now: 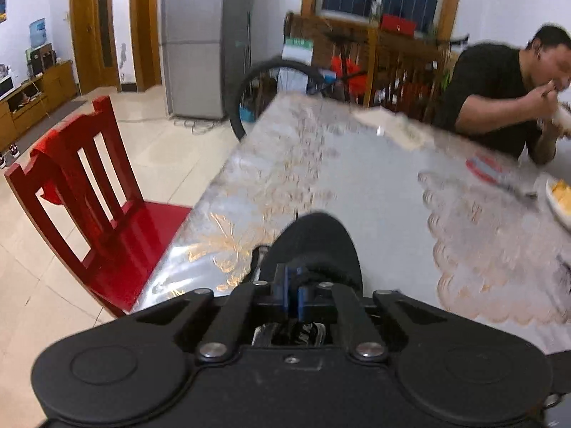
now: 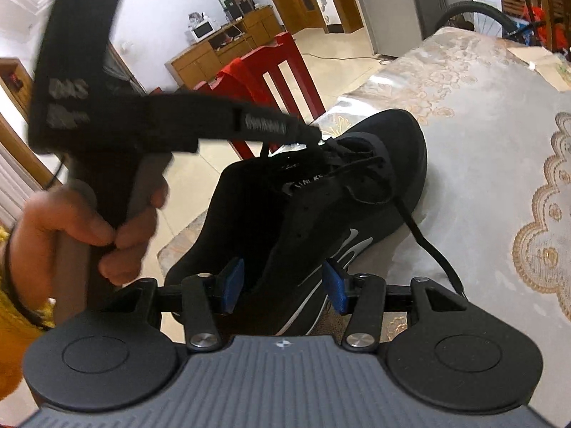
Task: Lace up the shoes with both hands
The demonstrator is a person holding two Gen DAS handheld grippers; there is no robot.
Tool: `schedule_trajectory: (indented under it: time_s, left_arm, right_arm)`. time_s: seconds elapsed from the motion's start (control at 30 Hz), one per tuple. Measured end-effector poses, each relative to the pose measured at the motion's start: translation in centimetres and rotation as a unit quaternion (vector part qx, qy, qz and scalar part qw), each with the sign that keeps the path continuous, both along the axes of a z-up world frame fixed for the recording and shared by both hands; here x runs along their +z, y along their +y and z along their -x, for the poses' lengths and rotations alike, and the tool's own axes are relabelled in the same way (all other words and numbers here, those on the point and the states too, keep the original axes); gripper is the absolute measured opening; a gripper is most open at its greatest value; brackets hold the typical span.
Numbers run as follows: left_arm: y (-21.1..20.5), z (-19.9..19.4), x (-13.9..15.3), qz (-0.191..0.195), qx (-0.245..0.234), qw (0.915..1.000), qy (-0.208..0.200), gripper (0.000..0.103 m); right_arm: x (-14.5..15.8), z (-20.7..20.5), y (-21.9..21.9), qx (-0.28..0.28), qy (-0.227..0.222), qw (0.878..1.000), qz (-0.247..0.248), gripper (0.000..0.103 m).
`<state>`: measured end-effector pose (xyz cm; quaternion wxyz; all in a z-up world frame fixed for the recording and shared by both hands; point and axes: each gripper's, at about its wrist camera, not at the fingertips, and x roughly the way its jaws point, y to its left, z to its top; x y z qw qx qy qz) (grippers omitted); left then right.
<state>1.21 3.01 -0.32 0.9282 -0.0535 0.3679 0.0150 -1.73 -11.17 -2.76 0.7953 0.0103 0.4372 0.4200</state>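
Black shoe (image 2: 321,192) lay on table (image 2: 481,149), toe away from me. My R gripper (image 2: 283,290) wide open, straddling heel, holding nothing. My L gripper (image 1: 293,294) pinched shut over laces (image 2: 360,160); whether lace was caught, unclear.

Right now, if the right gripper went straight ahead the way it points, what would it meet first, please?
Most likely the black shoe: its heel already sits between the open right gripper fingers, though depth is unclear.
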Motion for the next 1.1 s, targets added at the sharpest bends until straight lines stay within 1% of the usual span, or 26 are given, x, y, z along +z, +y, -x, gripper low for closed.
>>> schedule_trajectory:
  time_s: [0.1,0.17,0.23,0.3,0.37,0.4,0.43,0.5,0.53,0.6,0.63,0.73,0.87,0.93,1.0,1.03,1.07,1.1]
  left_arm:
    - [1.7,1.0,0.8,0.03,0.027,0.999,-0.022,0.004]
    - [2.5,1.1,1.0,0.04,0.036,0.9983,-0.024,0.004]
    - [2.8,1.1,0.7,0.044,0.044,0.9978,-0.022,0.004]
    - [2.6,1.1,0.3,0.035,0.052,0.9979,-0.019,0.004]
    - [2.5,1.3,0.3,0.033,0.068,0.9969,-0.024,0.004]
    - [2.6,1.4,0.6,0.042,0.077,0.9958,-0.028,0.002]
    - [2.9,1.5,1.2,0.059,0.086,0.9941,-0.031,0.001]
    - [3.2,1.7,2.8,0.087,0.098,0.9906,-0.039,0.001]
    - [3.0,1.8,3.9,0.082,0.096,0.9907,-0.052,0.001]
    - [2.2,2.2,6.5,0.048,0.082,0.9914,-0.09,0.001]
    - [1.9,2.5,7.7,0.036,0.078,0.9906,-0.106,0.001]
    - [1.5,3.0,10.3,0.018,0.073,0.987,-0.142,0.001]
    - [1.2,3.2,12.2,-0.001,0.066,0.9843,-0.163,0.001]
    - [1.0,3.3,13.1,-0.011,0.062,0.9827,-0.174,0.001]
    - [0.8,3.0,13.2,-0.021,0.06,0.9835,-0.17,0.001]
    - [1.0,2.9,13.0,-0.018,0.059,0.9844,-0.165,0.001]
    - [1.2,2.9,12.9,-0.012,0.06,0.9847,-0.163,0.001]
    - [1.4,2.9,12.7,-0.006,0.062,0.9851,-0.161,0.001]
  right_arm:
    - [-0.1,0.1,0.4,0.0,0.002,1.0,0.004,0.054]
    - [-0.3,-0.1,0.7,-0.002,0.002,1.0,0.008,0.057]
    - [-0.7,-0.2,1.1,-0.003,0.002,1.0,0.015,0.058]
    - [-1.3,-0.2,1.5,-0.001,0.002,1.0,0.028,0.058]
    - [-1.8,-0.2,1.9,-0.002,0.005,0.999,0.038,0.058]
    - [-1.8,-0.2,1.9,-0.003,0.003,0.999,0.04,0.058]
    - [-1.8,-0.3,2.0,-0.003,-0.002,0.999,0.046,0.058]
    - [-1.8,-0.4,2.0,-0.007,-0.005,0.998,0.056,0.06]
    - [-1.8,-0.4,1.9,-0.01,-0.002,0.998,0.057,0.062]
    - [-1.9,-0.5,1.7,-0.014,0.001,0.998,0.059,0.062]
    - [-1.8,-0.4,1.8,-0.011,-0.005,0.998,0.063,0.062]
    - [-1.5,0.1,2.2,-0.001,-0.032,0.996,0.081,0.062]
    - [-1.1,0.6,2.2,0.007,-0.059,0.993,0.103,0.062]
    - [-1.1,0.3,1.8,0.005,-0.055,0.993,0.105,0.063]
    - [-1.1,-0.1,1.4,0.004,-0.05,0.993,0.107,0.062]
    - [-0.6,0.1,1.0,0.008,-0.06,0.993,0.104,0.058]
    - [0.1,0.3,0.6,0.013,-0.076,0.992,0.101,0.056]
    - [1.1,0.8,0.0,0.017,-0.11,0.989,0.092,0.056]
